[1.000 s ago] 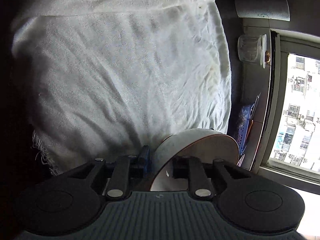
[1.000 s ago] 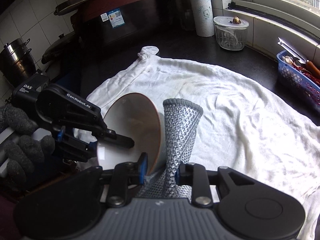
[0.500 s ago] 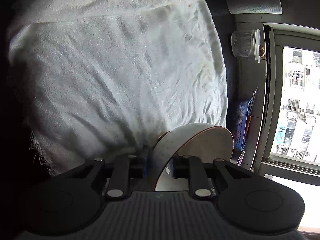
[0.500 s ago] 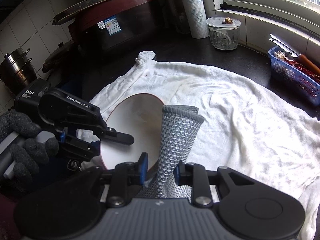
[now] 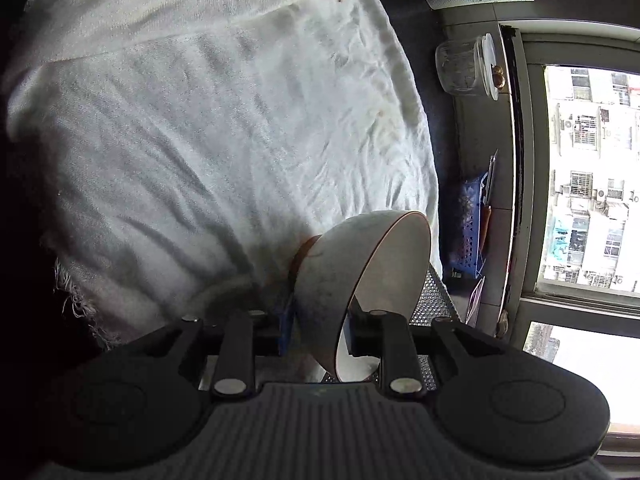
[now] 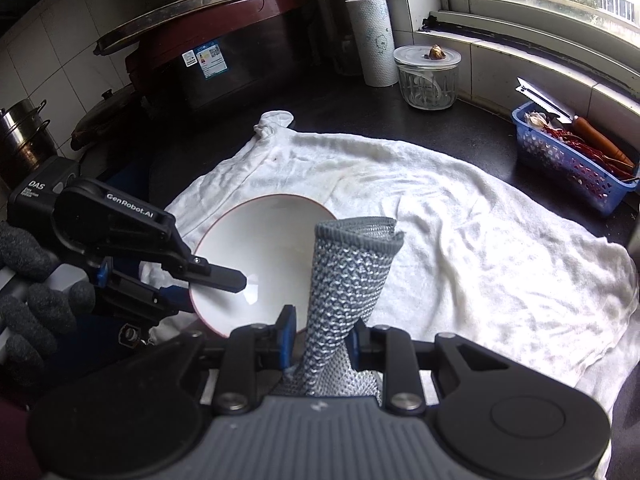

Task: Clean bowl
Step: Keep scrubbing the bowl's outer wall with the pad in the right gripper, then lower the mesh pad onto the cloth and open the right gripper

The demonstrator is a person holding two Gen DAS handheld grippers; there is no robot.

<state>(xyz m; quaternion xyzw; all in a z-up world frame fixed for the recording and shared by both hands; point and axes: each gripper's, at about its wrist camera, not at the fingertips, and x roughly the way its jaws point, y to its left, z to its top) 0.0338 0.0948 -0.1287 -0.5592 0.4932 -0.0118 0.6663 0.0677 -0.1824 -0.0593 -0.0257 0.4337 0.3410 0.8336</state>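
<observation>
A white bowl [image 6: 272, 248] with a brown rim lies tilted over the white towel [image 6: 460, 240], its mouth turned toward the right wrist camera. My left gripper [image 6: 212, 292] has the near-left rim between its jaws, one finger inside and one under the rim; the jaws are opening. In the left wrist view the bowl [image 5: 360, 264] wall stands between the pads of the left gripper [image 5: 318, 324]. My right gripper [image 6: 320, 336] is shut on a silver mesh scrubbing cloth [image 6: 348, 272], which sticks up just over the bowl's near-right edge. The mesh cloth [image 5: 434, 296] peeks out behind the bowl.
A blue basket [image 6: 572, 160] of vegetables sits at the right by the window sill. A lidded glass jar [image 6: 426, 80] and a paper towel roll [image 6: 372, 40] stand at the back. A dark cooker [image 6: 212, 64] and steel pot [image 6: 20, 136] are back left. A gloved hand [image 6: 28, 288] holds the left gripper.
The bowl has turned from standing nearly on edge to showing its whole inside to the right wrist camera. The left gripper rolled with it. The mesh cloth stayed in the right gripper.
</observation>
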